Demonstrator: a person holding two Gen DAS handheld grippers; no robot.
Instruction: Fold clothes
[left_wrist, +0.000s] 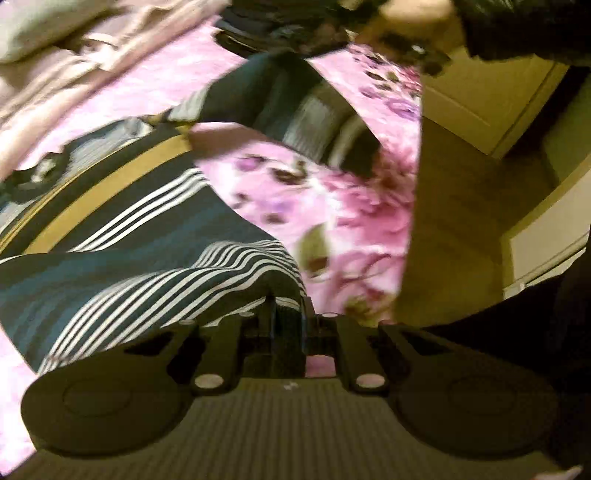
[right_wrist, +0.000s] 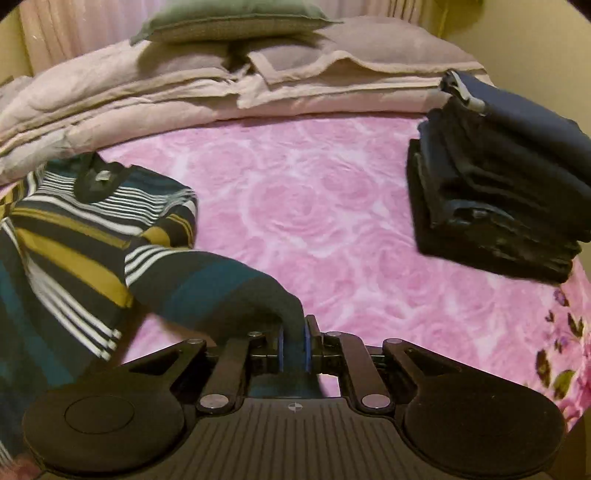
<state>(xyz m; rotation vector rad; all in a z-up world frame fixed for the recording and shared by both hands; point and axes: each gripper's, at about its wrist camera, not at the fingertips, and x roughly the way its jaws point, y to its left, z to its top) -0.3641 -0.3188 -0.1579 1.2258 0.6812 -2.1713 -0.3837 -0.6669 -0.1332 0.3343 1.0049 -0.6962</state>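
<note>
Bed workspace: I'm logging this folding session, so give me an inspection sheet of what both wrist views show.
Surface: pink floral bedspread, mostly bare in the middle.
Job's things: striped sweater spread at left; stack of folded dark clothes at right.
Clutter: beige folded bedding and grey-green pillow at the head.
Grippers: right tool shut on a sweater sleeve; left tool shut on the sweater's edge, view blurred.
Cables: nothing seen.
Surroundings: cream wall and floor beside the bed.

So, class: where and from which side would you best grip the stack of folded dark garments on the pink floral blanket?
Grip the stack of folded dark garments low at its near edge, coming from the front. Its layered edges face that way, and open pink floral blanket leaves approach room.
</note>
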